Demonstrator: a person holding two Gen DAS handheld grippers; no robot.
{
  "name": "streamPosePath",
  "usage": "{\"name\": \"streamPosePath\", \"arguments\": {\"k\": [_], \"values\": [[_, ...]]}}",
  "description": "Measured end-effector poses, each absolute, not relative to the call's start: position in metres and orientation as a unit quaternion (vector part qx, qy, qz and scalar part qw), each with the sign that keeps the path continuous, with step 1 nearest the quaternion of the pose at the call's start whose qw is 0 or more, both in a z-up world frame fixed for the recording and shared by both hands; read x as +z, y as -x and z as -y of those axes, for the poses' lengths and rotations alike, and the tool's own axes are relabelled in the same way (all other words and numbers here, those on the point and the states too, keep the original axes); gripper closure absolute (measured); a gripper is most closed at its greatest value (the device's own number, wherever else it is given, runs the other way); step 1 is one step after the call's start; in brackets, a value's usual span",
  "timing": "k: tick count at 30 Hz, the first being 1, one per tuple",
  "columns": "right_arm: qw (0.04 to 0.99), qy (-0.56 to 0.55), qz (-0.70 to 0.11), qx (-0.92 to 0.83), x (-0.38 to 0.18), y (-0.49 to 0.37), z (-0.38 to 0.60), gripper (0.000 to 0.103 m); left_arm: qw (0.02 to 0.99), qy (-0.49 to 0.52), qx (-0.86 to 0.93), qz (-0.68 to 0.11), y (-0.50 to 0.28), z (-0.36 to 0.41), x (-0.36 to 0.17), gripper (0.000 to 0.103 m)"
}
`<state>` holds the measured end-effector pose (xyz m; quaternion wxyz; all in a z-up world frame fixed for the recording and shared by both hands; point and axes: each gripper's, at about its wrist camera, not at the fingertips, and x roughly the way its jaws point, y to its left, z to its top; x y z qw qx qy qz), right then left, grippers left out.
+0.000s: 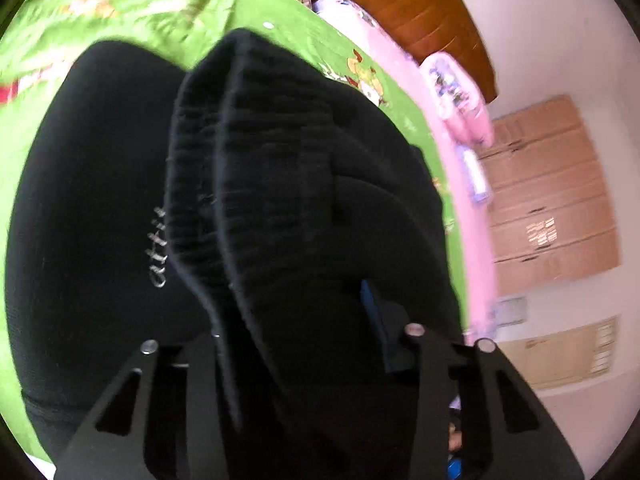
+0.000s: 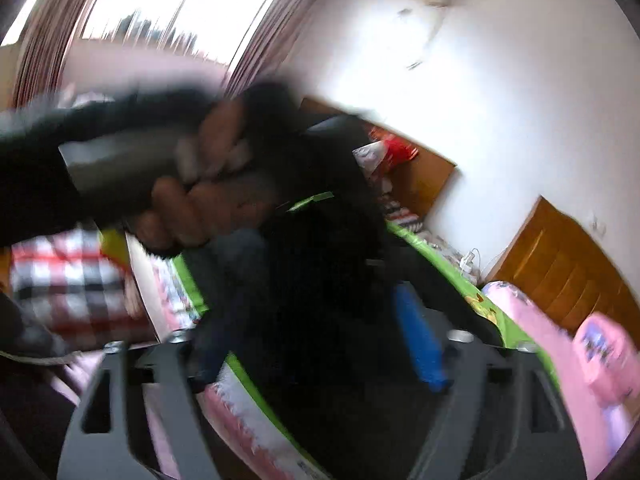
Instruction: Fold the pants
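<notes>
Black pants [image 1: 92,184] with pale lettering lie spread on a green printed bedsheet [image 1: 168,4]. Their ribbed band [image 1: 256,168] is bunched up and runs back between the fingers of my left gripper [image 1: 296,320], which is shut on it; a blue pad [image 1: 372,312] presses its right side. In the blurred right wrist view my right gripper [image 2: 316,332] stands open and wide, with loose black pants fabric [image 2: 320,264] hanging between its fingers, apart from the blue pad [image 2: 416,344]. A person's hand [image 2: 200,192] holds the left gripper's handle just ahead.
A pink blanket [image 1: 460,208] edges the bed on the right, with a pink patterned pillow [image 2: 604,352]. Flattened cardboard boxes [image 1: 552,192] lie on the floor beyond. Wooden furniture [image 2: 560,268] stands by the white wall. A checked cloth [image 2: 68,276] lies at the left under a bright window [image 2: 180,0].
</notes>
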<state>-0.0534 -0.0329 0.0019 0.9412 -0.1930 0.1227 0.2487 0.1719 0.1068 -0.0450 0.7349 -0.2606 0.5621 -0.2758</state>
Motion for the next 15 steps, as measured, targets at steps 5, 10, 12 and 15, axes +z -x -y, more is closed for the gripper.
{"name": "streamPosePath", "arguments": {"k": [5, 10, 12, 15], "values": [[0.97, 0.066, -0.163, 0.165, -0.01, 0.064, 0.127, 0.014, 0.745, 0.256, -0.281, -0.548, -0.169, -0.106, -0.044, 0.064], [0.964, 0.03, -0.233, 0.128, -0.043, 0.07, 0.16, 0.014, 0.739, 0.264, -0.284, -0.55, -0.172, -0.108, -0.047, 0.061], [0.963, 0.024, -0.236, 0.127, -0.044, 0.063, 0.159, 0.014, 0.737, 0.271, -0.284, -0.551, -0.174, -0.107, -0.05, 0.061], [0.961, 0.042, -0.252, 0.105, -0.052, 0.049, 0.147, 0.014, 0.732, 0.281, -0.285, -0.552, -0.168, -0.113, -0.047, 0.059]]}}
